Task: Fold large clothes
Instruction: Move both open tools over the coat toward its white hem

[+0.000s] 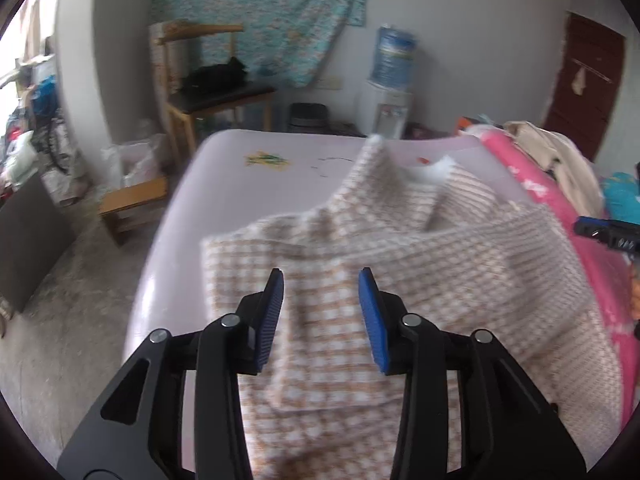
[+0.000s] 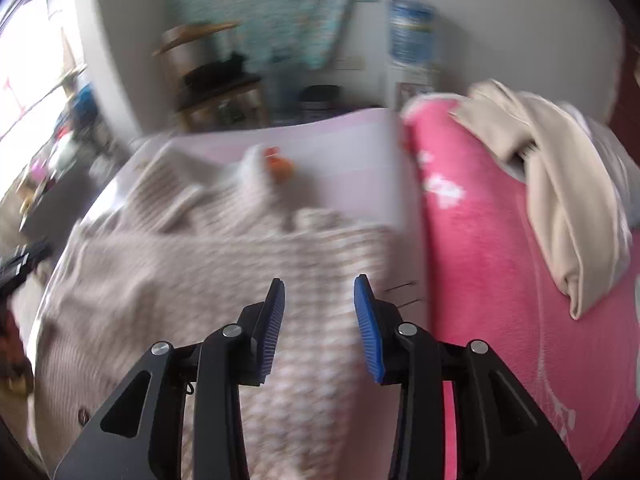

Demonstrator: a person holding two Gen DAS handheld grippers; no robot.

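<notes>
Checked garment (image 1: 400, 264) lies flat on the pale table (image 1: 280, 168), below both grippers. Left gripper (image 1: 321, 292) and right gripper (image 2: 319, 300): jaws parted, nothing gripped.

A pink blanket (image 2: 492, 264) lies beside a beige garment (image 2: 560, 200), with a water dispenser (image 1: 390, 92) and a wooden shelf (image 1: 208, 92) behind.

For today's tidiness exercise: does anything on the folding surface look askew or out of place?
Yes. The checked garment lies crooked and rumpled on the pale table, its collar bunched, and a small orange object sits beside the collar. Both tools are open above it.
</notes>
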